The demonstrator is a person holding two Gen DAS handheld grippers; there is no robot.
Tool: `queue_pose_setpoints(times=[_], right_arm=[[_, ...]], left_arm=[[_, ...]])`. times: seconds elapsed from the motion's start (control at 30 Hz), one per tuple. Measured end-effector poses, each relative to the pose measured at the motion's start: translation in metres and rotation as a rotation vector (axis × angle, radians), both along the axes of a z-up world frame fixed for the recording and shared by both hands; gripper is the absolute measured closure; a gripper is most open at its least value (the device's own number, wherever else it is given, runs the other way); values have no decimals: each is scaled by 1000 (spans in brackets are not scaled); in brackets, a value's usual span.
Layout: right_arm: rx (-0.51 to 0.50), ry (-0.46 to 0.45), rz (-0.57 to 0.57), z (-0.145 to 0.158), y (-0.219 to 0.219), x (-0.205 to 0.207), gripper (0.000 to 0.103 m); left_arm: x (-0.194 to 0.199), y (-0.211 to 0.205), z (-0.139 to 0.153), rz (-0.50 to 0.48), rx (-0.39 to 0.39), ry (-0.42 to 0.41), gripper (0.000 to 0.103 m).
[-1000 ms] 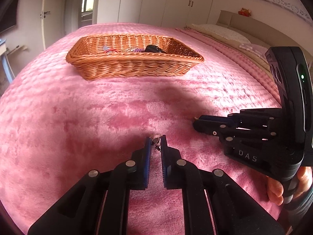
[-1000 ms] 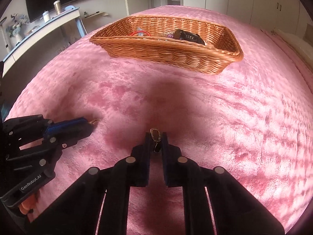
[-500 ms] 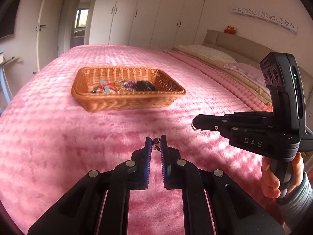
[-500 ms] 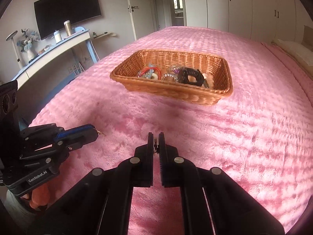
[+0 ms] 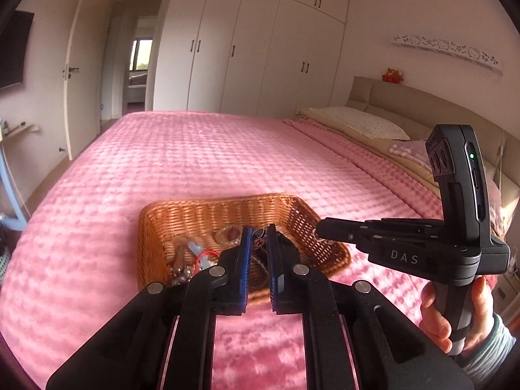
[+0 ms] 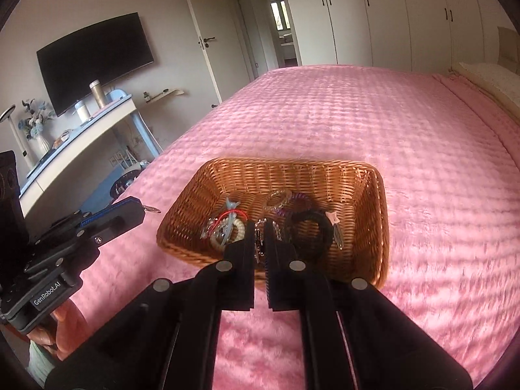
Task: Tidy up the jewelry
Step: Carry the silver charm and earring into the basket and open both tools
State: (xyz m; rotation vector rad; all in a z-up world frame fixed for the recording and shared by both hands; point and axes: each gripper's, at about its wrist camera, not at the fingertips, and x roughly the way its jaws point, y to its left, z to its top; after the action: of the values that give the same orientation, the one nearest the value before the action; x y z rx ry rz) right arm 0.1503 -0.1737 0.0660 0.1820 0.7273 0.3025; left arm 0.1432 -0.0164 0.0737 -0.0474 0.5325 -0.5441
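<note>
A wicker basket [image 5: 162, 221] [image 6: 370, 175] sits on the pink bed and holds several jewelry pieces, among them a black band [image 6: 310, 232] and a red-and-blue bracelet [image 6: 227, 216]. My left gripper [image 5: 259, 239] is shut on a small metal earring [image 5: 259, 237] held over the basket's near side. It also shows in the right wrist view [image 6: 146, 209]. My right gripper [image 6: 259, 232] is shut on a small dangling earring [image 6: 259, 243] above the basket. It appears from the side in the left wrist view [image 5: 320, 231].
The pink bedspread [image 5: 195, 152] stretches all around the basket. Pillows [image 5: 354, 122] and a headboard lie at the right. A white desk [image 6: 81, 130] with a vase and bottles stands left of the bed under a wall television [image 6: 94, 58]. White wardrobes line the back wall.
Both grippers have risen from the bedspread and moved forward to above the basket, each still holding its earring. The basket now lies directly beneath the fingertips.
</note>
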Motion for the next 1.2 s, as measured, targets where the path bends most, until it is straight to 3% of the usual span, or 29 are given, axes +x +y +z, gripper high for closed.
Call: queue_pose_setpoints(times=[0.3,0.63,0.67,0.7,0.73,0.8,1.0,1.13,1.2], right_arm=[[0,134,-43,-48,1,92,99],[-13,199,-50,-75,8,116,98],[-13,198,-55,-74,8,116,97],[-18,193,-61,-73,7,115,95],[-24,188,-68,-71,6,113,90],[-21,178,-72,-67,4,108,80],[-7,136,-59,-42,0,72,77],[-25,51,-45,-19,8,19,56],[-34,1,-39,-8,13,-12,55]], left_arm=[[100,0,-43,59,-13,141,95],[122,-2,-70,80,-2,204,94],[121,0,-70,79,-9,206,92],[120,1,-70,76,-16,206,84],[120,3,-69,81,-21,202,72],[115,7,-63,86,-35,184,63],[80,19,-40,91,-63,136,56],[41,28,-24,100,-72,86,48],[18,31,-15,107,-71,59,43]])
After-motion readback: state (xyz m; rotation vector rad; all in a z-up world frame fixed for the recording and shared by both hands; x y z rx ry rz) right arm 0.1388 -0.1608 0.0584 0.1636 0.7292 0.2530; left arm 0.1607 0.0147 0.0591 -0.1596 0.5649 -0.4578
